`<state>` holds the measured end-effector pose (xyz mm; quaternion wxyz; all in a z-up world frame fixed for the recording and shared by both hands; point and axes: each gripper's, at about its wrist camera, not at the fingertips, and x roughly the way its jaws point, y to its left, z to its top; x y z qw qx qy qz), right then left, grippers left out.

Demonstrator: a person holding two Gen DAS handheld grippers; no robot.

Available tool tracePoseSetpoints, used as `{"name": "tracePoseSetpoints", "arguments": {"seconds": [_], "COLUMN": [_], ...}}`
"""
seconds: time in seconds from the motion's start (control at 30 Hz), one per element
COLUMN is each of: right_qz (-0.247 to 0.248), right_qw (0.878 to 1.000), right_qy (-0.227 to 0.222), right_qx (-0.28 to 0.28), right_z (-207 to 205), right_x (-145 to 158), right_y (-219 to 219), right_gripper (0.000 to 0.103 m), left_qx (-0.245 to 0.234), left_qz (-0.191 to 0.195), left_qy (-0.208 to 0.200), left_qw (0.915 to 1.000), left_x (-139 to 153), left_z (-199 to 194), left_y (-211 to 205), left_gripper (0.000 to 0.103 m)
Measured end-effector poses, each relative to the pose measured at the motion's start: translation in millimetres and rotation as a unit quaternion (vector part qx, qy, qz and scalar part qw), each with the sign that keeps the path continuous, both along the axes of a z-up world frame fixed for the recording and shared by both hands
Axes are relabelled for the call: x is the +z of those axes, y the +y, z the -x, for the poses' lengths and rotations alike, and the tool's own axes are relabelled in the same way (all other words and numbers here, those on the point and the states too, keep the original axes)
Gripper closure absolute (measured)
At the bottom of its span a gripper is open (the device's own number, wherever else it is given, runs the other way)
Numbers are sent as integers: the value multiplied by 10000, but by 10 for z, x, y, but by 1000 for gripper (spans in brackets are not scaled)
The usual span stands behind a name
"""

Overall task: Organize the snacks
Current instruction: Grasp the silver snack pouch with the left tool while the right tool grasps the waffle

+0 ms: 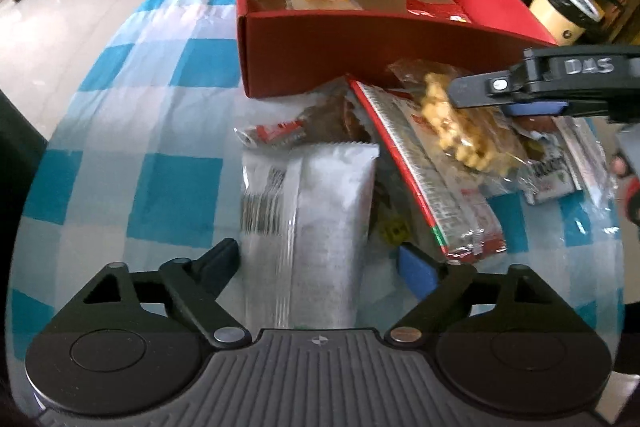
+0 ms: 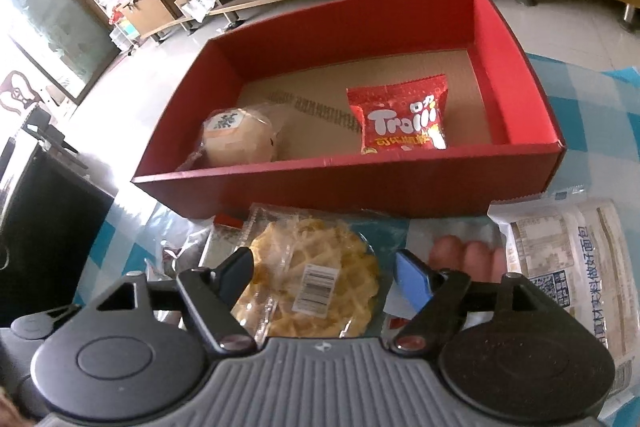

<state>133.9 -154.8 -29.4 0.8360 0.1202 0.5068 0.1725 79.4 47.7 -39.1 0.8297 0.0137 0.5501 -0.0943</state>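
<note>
Snacks heaped on the blue-and-white checked surface (image 1: 132, 131) just in front of a red box (image 2: 360, 187); inside the box, a round pale pastry (image 2: 240, 139) at the left and a red Trolli gummy bag (image 2: 402, 115) at the right, well apart on the cardboard floor; white long packet (image 1: 320, 227) lying between the fingers of the left hand-held gripper (image 1: 324, 263), jaws apart, neither pad pressing on it; beside that packet, a red-edged wrapper (image 1: 424, 179) tilted against the pile and a dark snack pack (image 1: 320, 115) near the box wall; clear-wrapped waffle (image 2: 312, 279) between the fingers of the right hand-held gripper (image 2: 324, 271), jaws apart, pads not clamped on it; same waffle seen from the left wrist under the right gripper's tips; white bread bag (image 2: 576, 267) lying to the right of the waffle; a person's fingers (image 2: 468, 255) showing just behind the blue pad (image 2: 414, 279).
</note>
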Motion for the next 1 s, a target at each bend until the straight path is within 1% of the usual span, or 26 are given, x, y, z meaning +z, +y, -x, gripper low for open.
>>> {"name": "tracePoseSetpoints", "arguments": {"seconds": [0.07,0.1,0.13,0.2,0.27,0.33,0.37,0.4,0.43,0.53,0.63,0.77,0.87,0.9,0.93,1.0], "right_qz": [-235,-333,-312,-99,73,53,8,-164,-337,-670,-765,-359,-204,-200,-141,-72], "right_qw": [9997,9993,9993,9998,9997,9995,9995,9993,9989,9972,9962,9963,9957,9961,9967,9973], "right_qy": [92,129,137,88,61,88,79,70,76,58,-53,-295,-295,-252,-227,-246], "right_qx": [8,69,131,177,241,303,319,343,331,324,402,724,849,824,761,694], "right_z": [-9,-15,-17,-12,-18,-20,-23,-26,-31,-33,2,93,81,66,54,64], "right_x": [30,26,18,-45,-123,-188,-211,-234,-249,-281,-289,-271,-250,-238,-226,-190], "right_y": [-14,0,30,122,198,241,239,217,174,64,38,151,196,192,186,151], "right_gripper": [27,23,18,14,14,12,10,2,0,0,0,0,0,4,14,21], "left_qx": [-18,-29,-54,-109,-102,-10,35,60,83,55,-11,-132,-143,-126,-103,-13], "left_qz": [-9,-13,-63,-185,-197,-142,-106,-65,-20,6,-53,-172,-223,-224,-230,-256], "left_qy": [11,10,-2,-56,-76,-90,-86,-79,-71,-41,-66,-121,-131,-121,-109,-108], "left_qw": [10000,10000,10000,9998,9997,9999,9999,9999,9999,10000,10000,9997,9996,9996,9996,9996], "left_x": [-28,-36,-48,-55,-52,-31,-19,-12,-5,-5,-17,-47,-64,-63,-62,-44], "left_z": [-28,-28,-29,-17,-13,-20,-30,-40,-47,-61,-46,-25,-25,-31,-38,-46], "left_y": [-39,-55,-76,-114,-113,-79,-55,-33,-16,-16,-48,-104,-127,-128,-132,-129], "left_gripper": [4,4,3,3,4,7,9,9,9,8,6,2,1,1,2,6]}}
